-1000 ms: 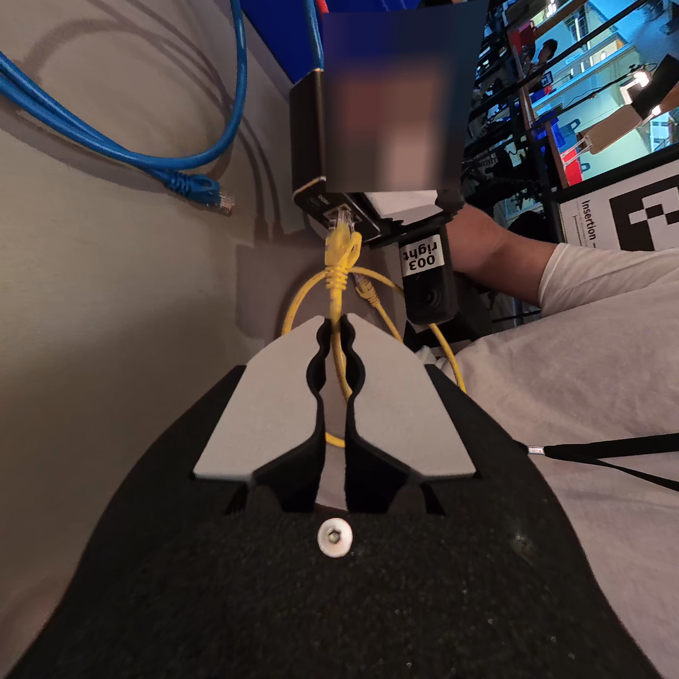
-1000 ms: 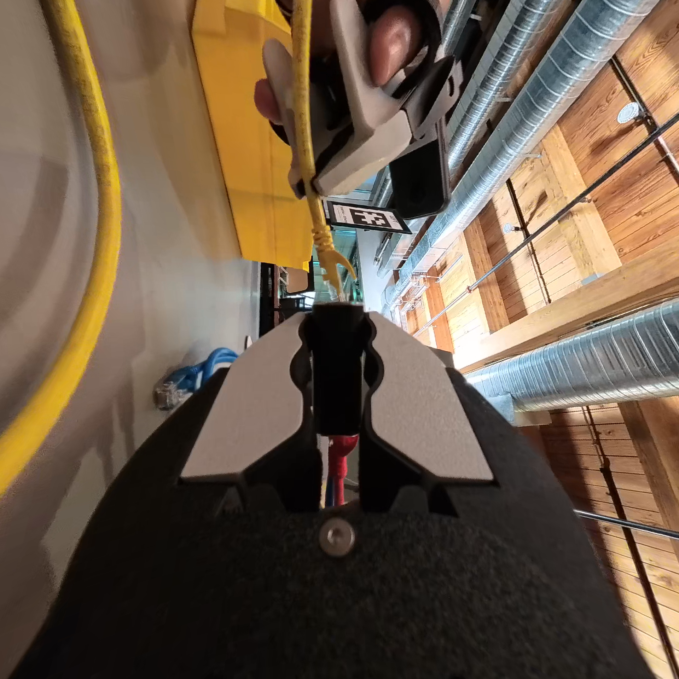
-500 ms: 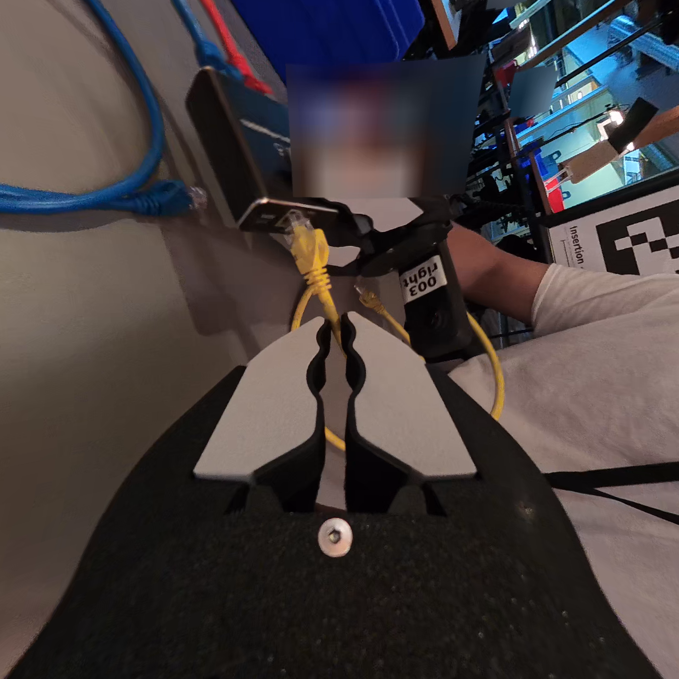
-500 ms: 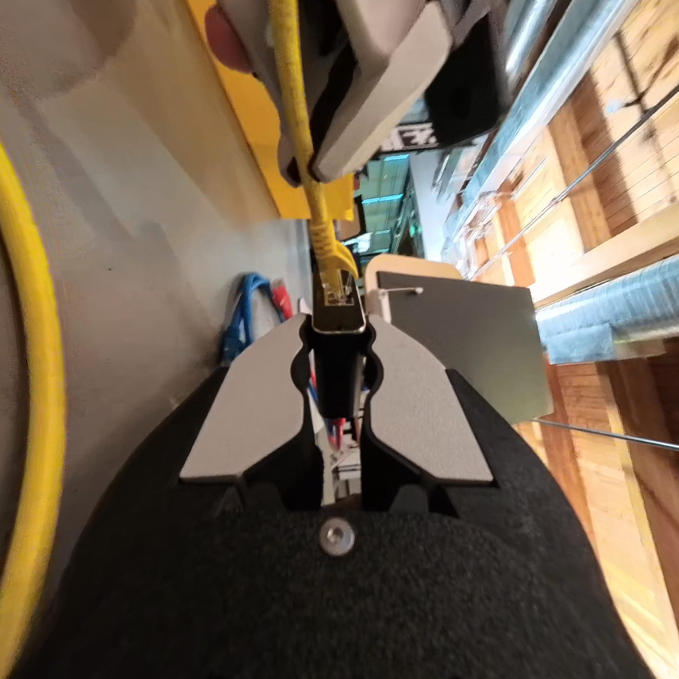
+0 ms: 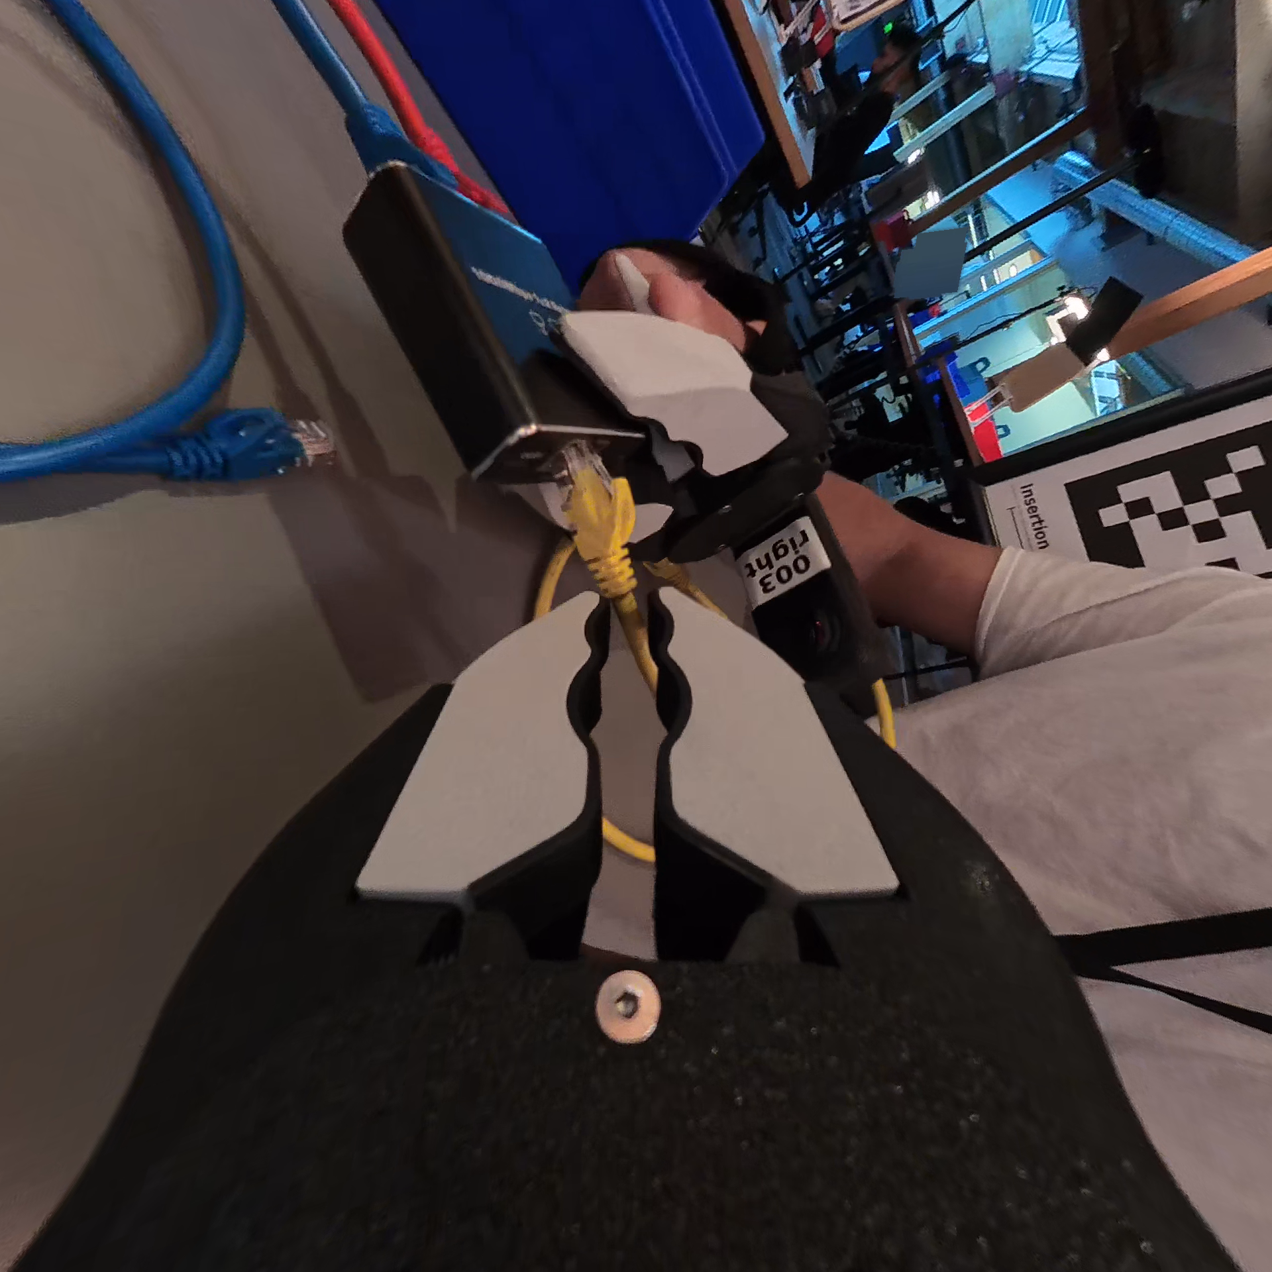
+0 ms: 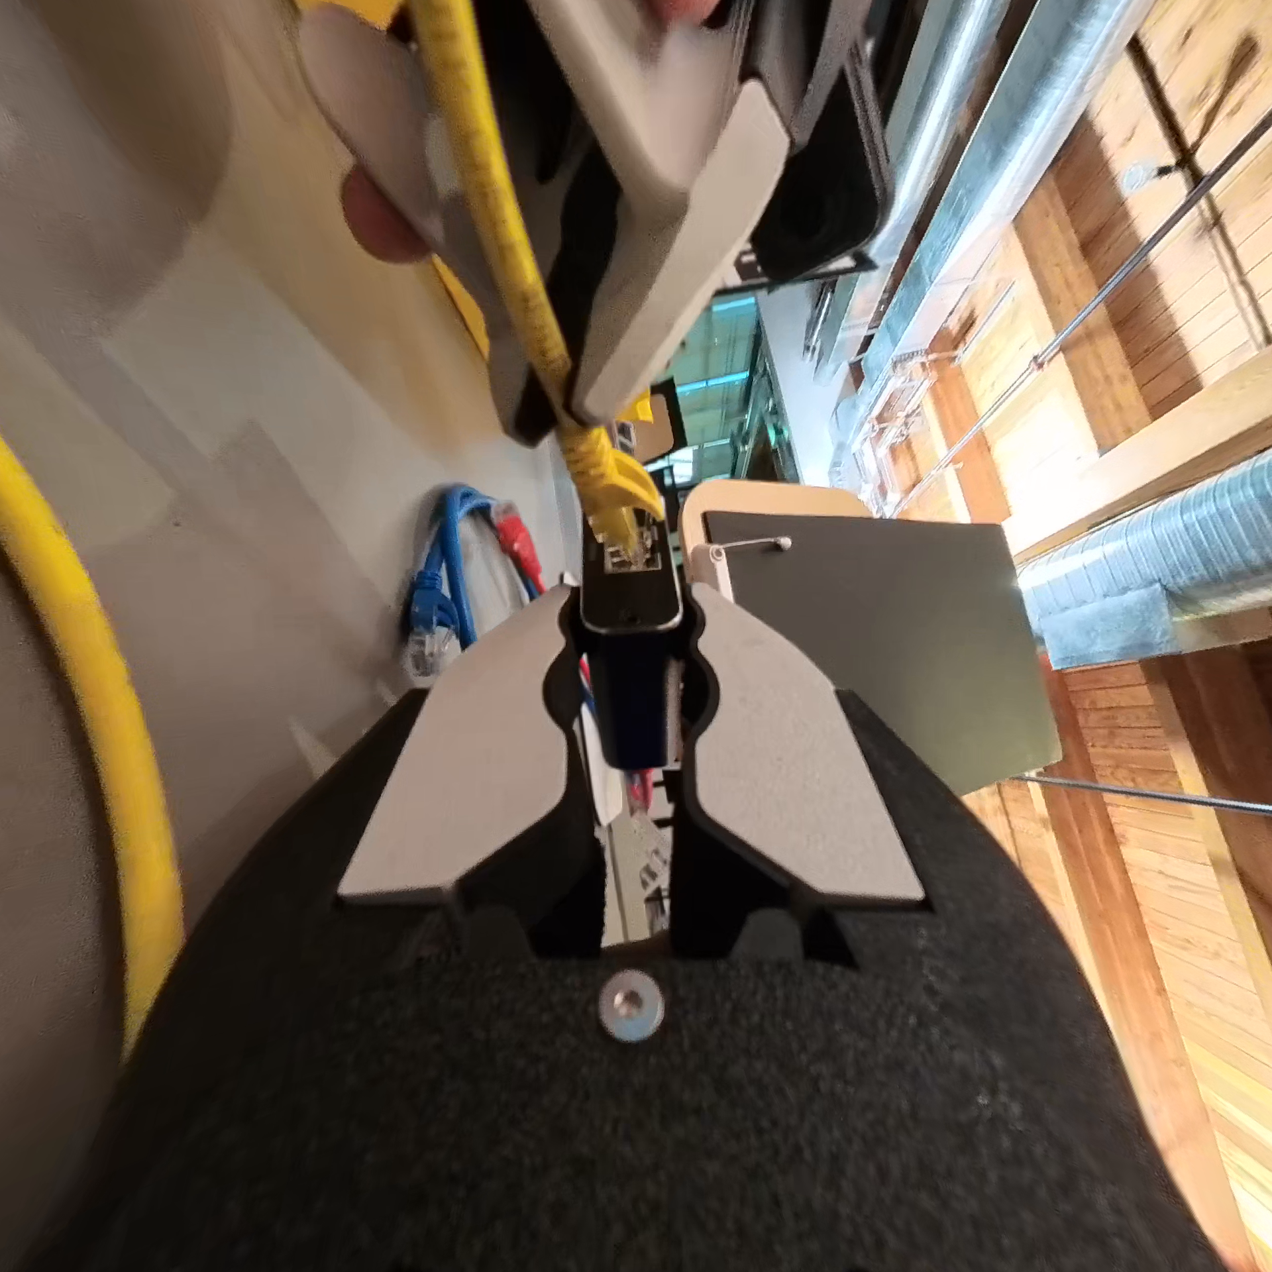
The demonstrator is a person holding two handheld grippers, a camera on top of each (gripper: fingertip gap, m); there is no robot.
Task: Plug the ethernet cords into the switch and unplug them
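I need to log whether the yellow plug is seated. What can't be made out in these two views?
- Seating depth of the yellow plug in the switch: left wrist view, port in shadow; right wrist view, motion blur.
- Switch's rear ports: right wrist view, hidden by the right gripper fingers.
- Yellow cord's far end: cut off by frame edges.

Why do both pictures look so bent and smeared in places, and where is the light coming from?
Left wrist view: wide-angle bending curves the edges; the blue cord is slightly smeared, and the switch casts a soft shadow on the table. Right wrist view: motion blur smears the left gripper and yellow cord up close; bright glare on the wooden ceiling.
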